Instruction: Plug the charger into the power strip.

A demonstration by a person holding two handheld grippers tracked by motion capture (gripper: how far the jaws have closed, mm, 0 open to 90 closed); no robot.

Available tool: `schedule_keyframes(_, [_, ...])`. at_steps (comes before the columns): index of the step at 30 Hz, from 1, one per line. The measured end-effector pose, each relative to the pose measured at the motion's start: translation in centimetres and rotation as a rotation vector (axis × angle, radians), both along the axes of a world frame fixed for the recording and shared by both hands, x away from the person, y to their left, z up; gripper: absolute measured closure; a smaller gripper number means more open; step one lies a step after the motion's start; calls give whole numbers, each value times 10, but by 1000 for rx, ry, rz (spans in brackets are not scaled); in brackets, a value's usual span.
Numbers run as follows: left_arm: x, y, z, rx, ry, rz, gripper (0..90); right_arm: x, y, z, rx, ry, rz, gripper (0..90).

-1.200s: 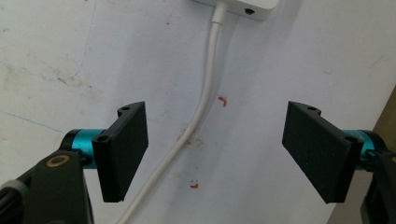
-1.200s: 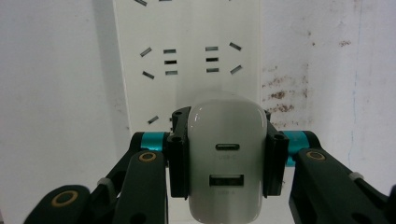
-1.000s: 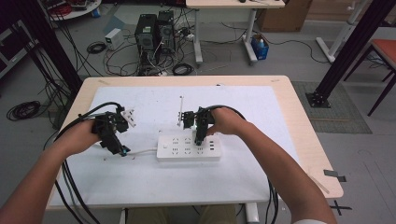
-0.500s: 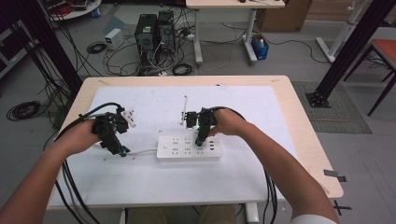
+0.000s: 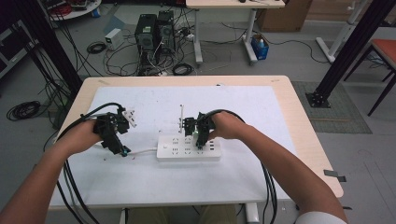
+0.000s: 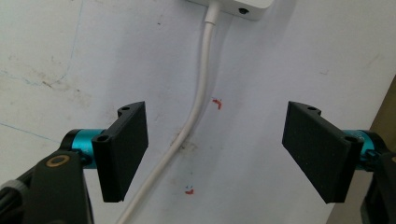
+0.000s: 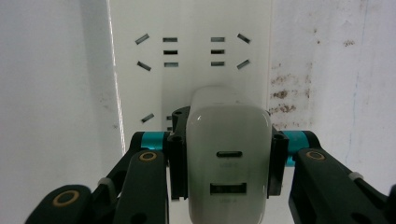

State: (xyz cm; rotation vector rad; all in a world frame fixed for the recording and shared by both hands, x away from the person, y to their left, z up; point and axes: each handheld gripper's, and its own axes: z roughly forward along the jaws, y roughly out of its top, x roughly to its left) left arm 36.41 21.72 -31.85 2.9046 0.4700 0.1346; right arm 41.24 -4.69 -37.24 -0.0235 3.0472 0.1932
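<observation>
A white power strip [image 5: 173, 150] lies in the middle of the white table mat, and its sockets [image 7: 191, 51] face up in the right gripper view. My right gripper [image 5: 200, 139] stands over the strip's right half, shut on a white USB charger [image 7: 229, 154]; the pads press on both sides of the charger [image 5: 201, 135]. At the strip's left, my left gripper [image 5: 119, 148] hovers open above the strip's white cord [image 6: 198, 98]. In the left gripper view the jaws [image 6: 217, 154] stand wide apart with the cord on the mat between them, untouched. The strip's end [image 6: 238, 5] shows at the top.
A white plug [image 5: 130, 116] lies by the left hand, and a thin white upright piece [image 5: 181, 115] stands behind the strip. Black cables trail from both grippers off the front edge. The wooden table edge [image 5: 303, 116] borders the mat; computers and cables sit on the floor beyond.
The right gripper with the charger has shifted very slightly over the strip. The left gripper has stayed where it was.
</observation>
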Motion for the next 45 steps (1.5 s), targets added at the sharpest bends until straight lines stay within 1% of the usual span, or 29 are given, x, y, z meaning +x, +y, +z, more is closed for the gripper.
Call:
schedule_keyframes(1, [0,0,0,0,0,0,227,0,0,0,0,0,0,627])
schedule_keyframes(2, [0,1,-1,-6,2,7,227,6,-1,0,8,46,-22,627])
schedule_keyframes(3, [0,1,-1,-6,2,7,227,6,-1,0,8,46,-22,627])
schedule_keyframes(5, [0,2,-1,-12,4,12,227,11,0,-1,5,75,-23,627])
schedule_keyframes(7, [1,2,-1,-14,3,17,227,10,3,-2,-4,69,-20,627])
schedule_keyframes(9, [1,3,-1,-11,5,13,227,6,5,-3,-20,40,-12,628])
schedule_keyframes(12, [2,3,-2,-10,6,10,227,4,6,-5,-31,28,-1,628])
schedule_keyframes(17, [3,4,0,-19,0,16,227,6,5,-6,-19,44,-6,627])
schedule_keyframes(20, [2,4,0,-26,-4,21,227,6,4,-6,-13,37,6,620])
schedule_keyframes(21, [2,5,0,-26,-3,17,227,6,4,-6,-12,37,6,596])
schedule_keyframes(22, [2,5,0,-26,-3,17,227,6,3,-7,-8,23,-8,437])
schedule_keyframes(23, [2,6,0,-30,-9,24,227,8,3,-7,0,29,-38,321])
schedule_keyframes(25, [2,9,1,-36,-12,25,227,9,-3,0,81,85,-111,223])
schedule_keyframes(26, [2,10,1,-41,-13,30,227,11,-7,5,122,82,-137,214])
schedule_keyframes(27, [2,11,2,-45,-15,35,227,13,-12,11,146,79,-162,212])
schedule_keyframes(28, [3,12,2,-48,-15,38,227,14,-17,16,167,77,-184,174])
schedule_keyframes(29, [3,12,2,-51,-15,41,227,16,-22,21,176,74,-214,121])
schedule_keyframes(30, [3,13,3,-45,-16,36,226,17,-28,26,191,68,-236,122])
schedule_keyframes(31, [3,13,3,-45,-16,36,227,17,-28,26,191,68,-236,122])
schedule_keyframes(33, [3,13,3,-52,-16,34,227,19,-41,35,221,42,-274,122])
schedule_keyframes(34, [3,13,3,-52,-16,34,227,19,-41,35,221,42,-274,122])
schedule_keyframes(35, [3,13,2,-61,-20,41,227,18,-57,45,234,6,-327,122])
schedule_keyframes(37, [4,13,2,-67,-21,41,227,15,-65,49,248,-6,-348,122])
schedule_keyframes(38, [4,14,2,-70,-23,41,227,12,-65,49,252,-21,-347,123])
schedule_keyframes(39, [4,14,2,-72,-24,43,227,9,-63,49,248,-18,-334,128])
schedule_keyframes(40, [3,14,1,-70,-23,43,227,5,-58,47,244,-20,-307,128])
schedule_keyframes(42, [2,14,1,-66,-22,43,227,-4,-45,43,205,-5,-261,186])
schedule_keyframes(44, [2,16,1,-66,-23,42,227,-9,-30,34,164,1,-217,186])
schedule_keyframes(45, [2,16,1,-66,-23,42,227,-9,-30,34,164,1,-217,186])
